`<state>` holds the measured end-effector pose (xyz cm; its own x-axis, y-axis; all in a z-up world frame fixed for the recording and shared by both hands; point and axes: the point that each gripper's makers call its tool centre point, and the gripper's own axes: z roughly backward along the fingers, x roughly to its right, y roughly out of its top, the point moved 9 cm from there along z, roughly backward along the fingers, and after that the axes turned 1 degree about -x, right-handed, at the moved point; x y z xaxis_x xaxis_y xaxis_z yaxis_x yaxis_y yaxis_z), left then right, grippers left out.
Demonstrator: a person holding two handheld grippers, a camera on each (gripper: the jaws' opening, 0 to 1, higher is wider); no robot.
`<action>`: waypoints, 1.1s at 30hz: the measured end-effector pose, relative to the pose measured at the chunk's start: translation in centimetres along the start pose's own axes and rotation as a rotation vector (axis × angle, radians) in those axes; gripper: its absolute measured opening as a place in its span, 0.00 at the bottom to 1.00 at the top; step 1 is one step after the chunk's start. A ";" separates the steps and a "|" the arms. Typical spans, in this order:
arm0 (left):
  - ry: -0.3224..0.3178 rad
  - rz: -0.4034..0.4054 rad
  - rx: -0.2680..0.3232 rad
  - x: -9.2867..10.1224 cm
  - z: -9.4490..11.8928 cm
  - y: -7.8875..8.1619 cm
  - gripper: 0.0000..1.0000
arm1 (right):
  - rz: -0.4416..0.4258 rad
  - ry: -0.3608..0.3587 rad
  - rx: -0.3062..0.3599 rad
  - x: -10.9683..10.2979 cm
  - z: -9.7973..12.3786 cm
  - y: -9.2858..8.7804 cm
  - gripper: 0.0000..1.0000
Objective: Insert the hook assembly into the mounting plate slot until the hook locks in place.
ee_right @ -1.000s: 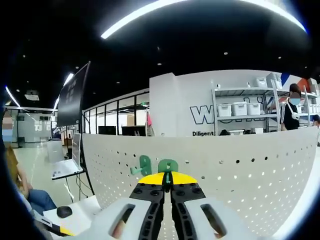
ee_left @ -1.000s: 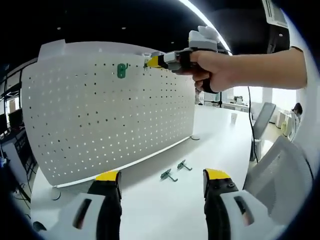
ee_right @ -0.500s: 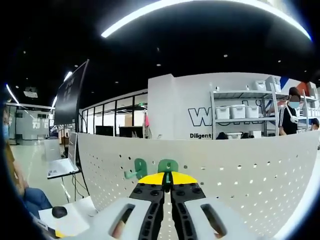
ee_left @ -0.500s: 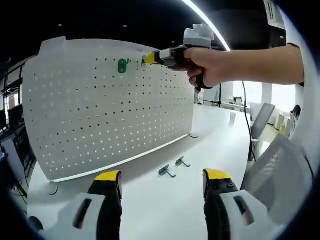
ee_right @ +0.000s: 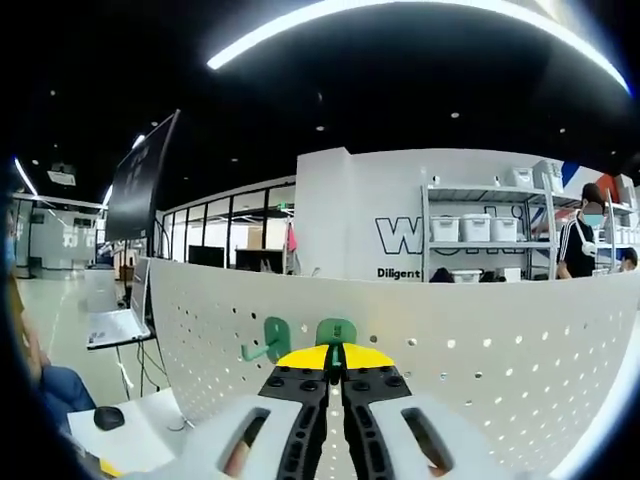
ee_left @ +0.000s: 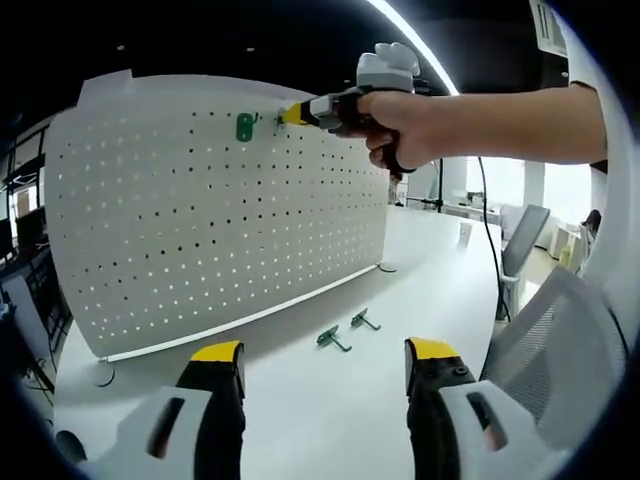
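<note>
Hook assembly, green, pinched between closed jaws of right gripper, pressed against upper part of white pegboard mounting plate. Second green hook already mounted on plate just beside it. From left gripper view: right gripper held by a hand at top of plate, near mounted hook. Left gripper jaws apart, empty, low over white table. Two spare hooks lying on table near plate's foot.
</note>
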<state>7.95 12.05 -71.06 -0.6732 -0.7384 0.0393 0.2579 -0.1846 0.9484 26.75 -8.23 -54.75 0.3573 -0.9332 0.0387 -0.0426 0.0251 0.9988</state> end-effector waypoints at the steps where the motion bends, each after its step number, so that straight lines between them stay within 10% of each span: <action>1: 0.000 0.000 0.000 0.0 0.0 0.0 0.67 | 0.003 0.000 0.001 0.0 -0.1 0.0 0.00; 33: 0.026 0.054 -0.007 -0.7 0.1 -0.5 0.64 | 0.045 -0.061 -0.027 -0.5 -1.3 -0.6 0.01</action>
<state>8.18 12.76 -71.54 -0.6398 -0.7642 0.0819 0.2985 -0.1488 0.9427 27.81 -7.26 -55.30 0.2979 -0.9510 0.0827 -0.0318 0.0766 0.9966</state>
